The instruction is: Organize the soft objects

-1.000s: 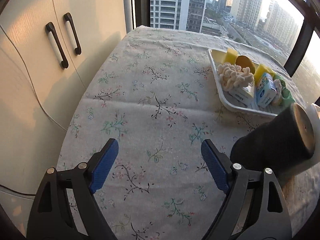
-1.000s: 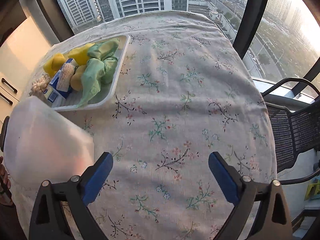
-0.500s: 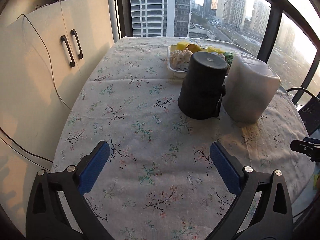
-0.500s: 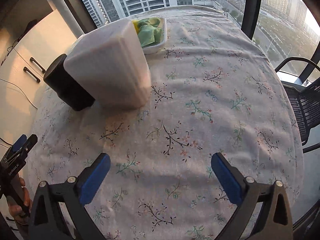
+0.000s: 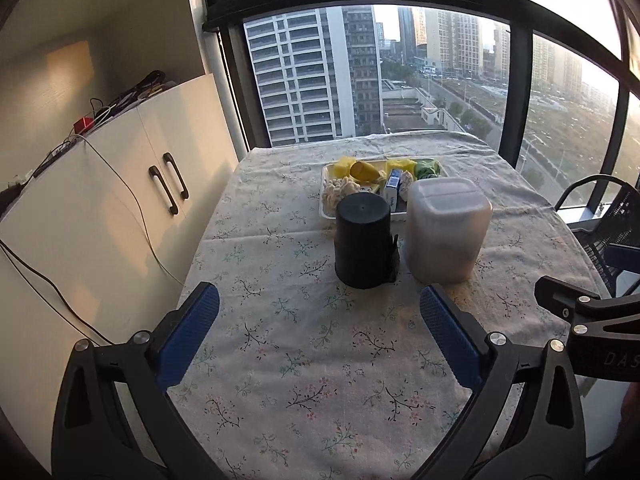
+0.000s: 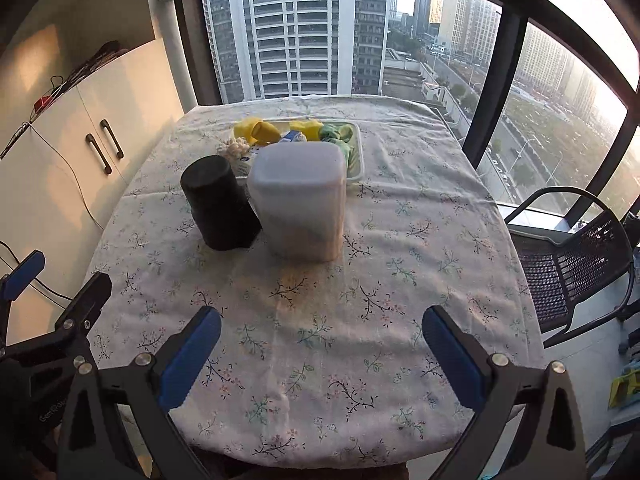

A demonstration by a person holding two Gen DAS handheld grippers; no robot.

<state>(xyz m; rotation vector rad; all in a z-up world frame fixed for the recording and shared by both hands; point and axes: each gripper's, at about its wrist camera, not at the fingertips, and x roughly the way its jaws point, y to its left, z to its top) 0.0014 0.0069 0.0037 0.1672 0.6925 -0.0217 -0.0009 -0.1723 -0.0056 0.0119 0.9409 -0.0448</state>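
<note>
Yellow and green soft toys (image 5: 362,171) fill the far white tray (image 5: 325,194). Light and squashy, likely best pinched mid-body. Left gripper (image 5: 320,334) and right gripper (image 6: 322,354) both gape, empty.

We hold our left gripper (image 5: 319,334) low and level with its jaws spread wide, the blue pads (image 5: 188,338) facing each other across a broad gap with nothing between them. Our right gripper (image 6: 321,354) sits in the same pose, jaws fully apart and empty, blue pads (image 6: 450,356) turned inward. The two are side by side and close, each one's black frame showing at the edge of the other's view, both raised above the near edge of the counter (image 6: 320,320).
</note>
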